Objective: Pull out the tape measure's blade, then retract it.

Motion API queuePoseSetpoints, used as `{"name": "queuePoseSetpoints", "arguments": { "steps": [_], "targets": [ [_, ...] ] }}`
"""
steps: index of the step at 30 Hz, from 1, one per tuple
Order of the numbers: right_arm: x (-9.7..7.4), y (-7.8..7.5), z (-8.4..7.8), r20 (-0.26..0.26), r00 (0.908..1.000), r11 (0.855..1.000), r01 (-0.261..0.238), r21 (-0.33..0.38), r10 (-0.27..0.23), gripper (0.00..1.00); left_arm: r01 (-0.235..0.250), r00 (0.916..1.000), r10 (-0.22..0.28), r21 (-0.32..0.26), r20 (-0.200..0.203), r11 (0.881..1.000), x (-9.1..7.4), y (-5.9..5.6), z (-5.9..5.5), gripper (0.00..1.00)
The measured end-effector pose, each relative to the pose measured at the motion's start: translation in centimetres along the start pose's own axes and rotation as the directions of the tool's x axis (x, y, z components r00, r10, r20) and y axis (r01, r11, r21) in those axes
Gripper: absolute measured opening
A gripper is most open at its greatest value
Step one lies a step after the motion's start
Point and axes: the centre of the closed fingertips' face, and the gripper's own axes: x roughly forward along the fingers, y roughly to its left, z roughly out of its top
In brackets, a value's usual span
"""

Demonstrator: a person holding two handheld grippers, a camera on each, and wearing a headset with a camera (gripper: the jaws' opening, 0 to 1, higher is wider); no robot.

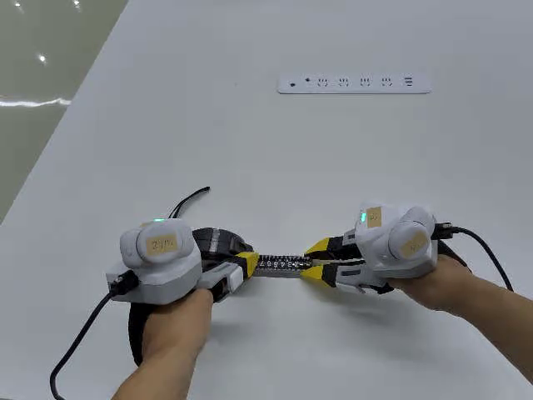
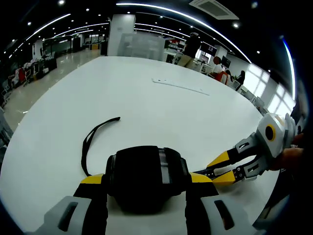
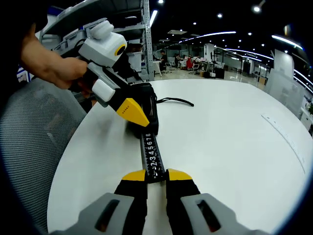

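Note:
A black tape measure case (image 1: 218,244) rests on the white table (image 1: 275,158), clamped between the yellow-tipped jaws of my left gripper (image 1: 237,268); up close the tape measure case (image 2: 146,175) sits between those jaws. Its black blade (image 1: 281,266) with white numbers runs a short way right to my right gripper (image 1: 316,260), which is shut on the blade's end. In the right gripper view the blade (image 3: 152,155) stretches from the tape measure case (image 3: 145,112) to the right gripper (image 3: 156,175). A black wrist strap (image 2: 93,137) trails from the case.
A white power strip (image 1: 354,83) lies at the far side of the table. Black cables (image 1: 79,337) hang from both grippers near the table's front edge. The floor (image 1: 42,92) drops off left of the table. A mesh chair (image 3: 34,156) stands beside the table.

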Motion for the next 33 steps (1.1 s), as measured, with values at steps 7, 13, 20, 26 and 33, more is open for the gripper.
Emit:
{"name": "queuePoseSetpoints", "arguments": {
  "steps": [7,13,20,26,33],
  "targets": [
    [0.7,0.1,0.6,0.002,1.0000,1.000,-0.007,-0.005,0.007,0.12,0.002,1.0000,-0.002,-0.005,-0.002,1.000,-0.1,-0.1,0.1,0.61],
    [1.3,0.3,1.0,0.006,0.9999,1.000,-0.010,-0.001,0.010,0.12,0.004,1.0000,-0.004,-0.006,-0.004,1.000,0.0,-0.1,0.1,0.61],
    [2.0,0.4,1.4,0.011,0.9999,1.000,-0.011,-0.002,0.011,0.12,0.006,1.0000,-0.006,-0.008,-0.006,1.000,0.0,-0.1,0.0,0.61],
    [2.7,0.6,1.9,0.016,0.9998,1.000,-0.013,-0.005,0.013,0.12,0.006,1.0000,-0.006,-0.010,-0.006,1.000,0.1,-0.1,0.0,0.61],
    [3.3,0.8,2.3,0.020,0.9997,1.000,-0.017,-0.008,0.017,0.12,0.007,0.9999,-0.007,-0.012,-0.007,1.000,0.1,-0.1,-0.1,0.61]
  ]
}}
